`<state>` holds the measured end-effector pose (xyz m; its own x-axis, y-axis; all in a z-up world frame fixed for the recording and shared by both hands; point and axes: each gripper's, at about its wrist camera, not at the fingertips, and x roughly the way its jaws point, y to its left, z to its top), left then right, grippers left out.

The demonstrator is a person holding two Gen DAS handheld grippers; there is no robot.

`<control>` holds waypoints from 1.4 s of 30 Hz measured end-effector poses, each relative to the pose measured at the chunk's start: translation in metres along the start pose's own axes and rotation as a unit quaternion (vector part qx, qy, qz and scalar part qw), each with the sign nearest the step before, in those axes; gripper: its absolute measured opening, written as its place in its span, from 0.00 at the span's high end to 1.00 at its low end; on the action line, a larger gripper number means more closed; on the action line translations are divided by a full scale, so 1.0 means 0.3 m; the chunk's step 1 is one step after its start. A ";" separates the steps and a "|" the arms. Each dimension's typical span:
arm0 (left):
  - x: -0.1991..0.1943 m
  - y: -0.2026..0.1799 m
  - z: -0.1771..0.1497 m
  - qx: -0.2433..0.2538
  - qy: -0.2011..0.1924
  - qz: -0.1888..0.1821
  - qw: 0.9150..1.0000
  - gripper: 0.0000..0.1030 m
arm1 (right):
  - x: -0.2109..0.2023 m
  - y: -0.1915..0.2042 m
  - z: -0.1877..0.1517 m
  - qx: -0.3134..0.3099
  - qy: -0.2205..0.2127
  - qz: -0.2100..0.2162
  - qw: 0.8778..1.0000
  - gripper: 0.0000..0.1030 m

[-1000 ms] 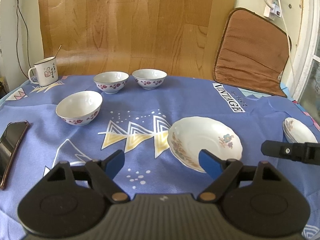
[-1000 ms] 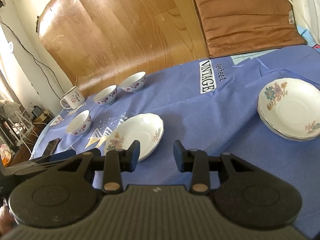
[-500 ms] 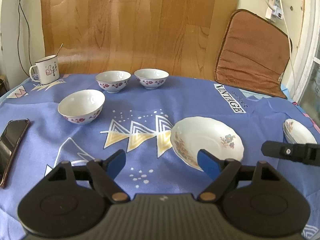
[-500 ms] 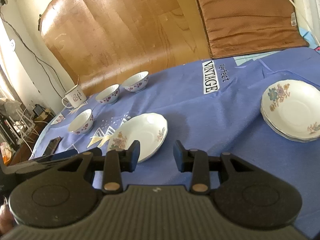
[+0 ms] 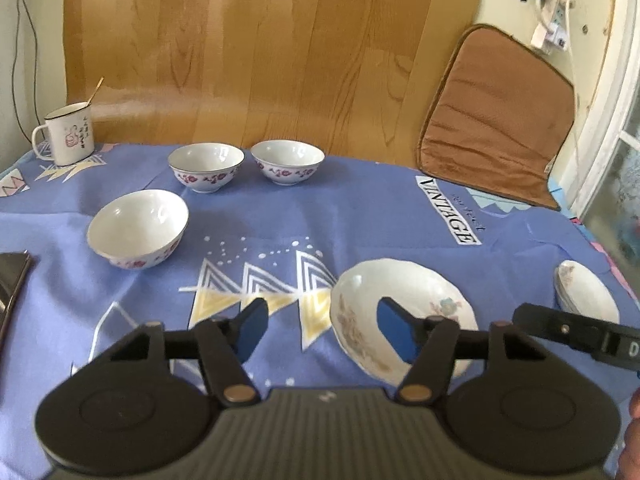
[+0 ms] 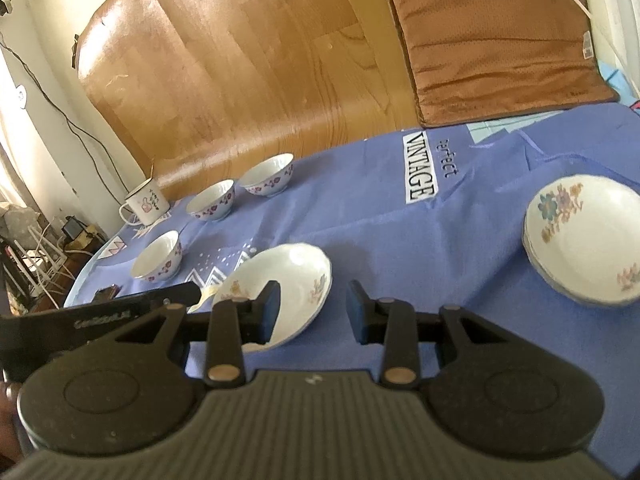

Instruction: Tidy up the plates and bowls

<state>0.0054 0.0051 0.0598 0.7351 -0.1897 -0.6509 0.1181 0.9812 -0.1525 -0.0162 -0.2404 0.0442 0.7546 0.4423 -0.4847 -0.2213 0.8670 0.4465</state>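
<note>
- The left tongs [image 5: 318, 330] hover above the desk [image 5: 360, 216] with their blue pads spread; the jaws have just been closing, and nothing is pinched between them.
- The lone plate [image 5: 404, 316] lies flat on the blue cloth, directly behind the right pad of the left tongs; no contact with its rim is visible.
- The right tongs [image 6: 313, 311] stand spread and empty, near the same plate, with bare cloth between the pads.
- The plate stack [image 6: 586, 240] sits near the right edge of the desk, well apart from the lone plate. At least two plates appear nested there; the exact count cannot be told.
- Three bowls are not yet stacked: the near bowl [image 5: 138, 229] stands alone, while the left far bowl [image 5: 206, 167] and the right far bowl [image 5: 287, 162] stand just beside each other at the back.
- A mug [image 5: 66, 134] stands at the far left corner.
- Judged progress: plate stacking is partly done, one plate remains, and bowl gathering has not begun.
</note>
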 end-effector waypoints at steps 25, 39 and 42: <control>0.080 -0.166 0.070 -0.002 0.031 -0.055 0.998 0.87 | 0.033 -0.076 0.021 0.029 -0.009 -0.021 0.999 0.91; 0.261 -0.705 0.126 0.092 0.057 -0.144 0.984 0.87 | -0.215 -0.441 0.043 0.102 -0.100 -0.137 0.980 0.90; 0.300 -0.756 0.101 0.095 0.069 -0.151 0.982 0.87 | -0.228 -0.481 0.032 0.104 -0.102 -0.155 0.977 0.90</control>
<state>0.0651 -0.2334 0.0583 0.5515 -0.4633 -0.6937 0.4488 0.8658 -0.2214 -0.0298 -0.3981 0.0201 0.8777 0.0920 -0.4702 0.1517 0.8775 0.4549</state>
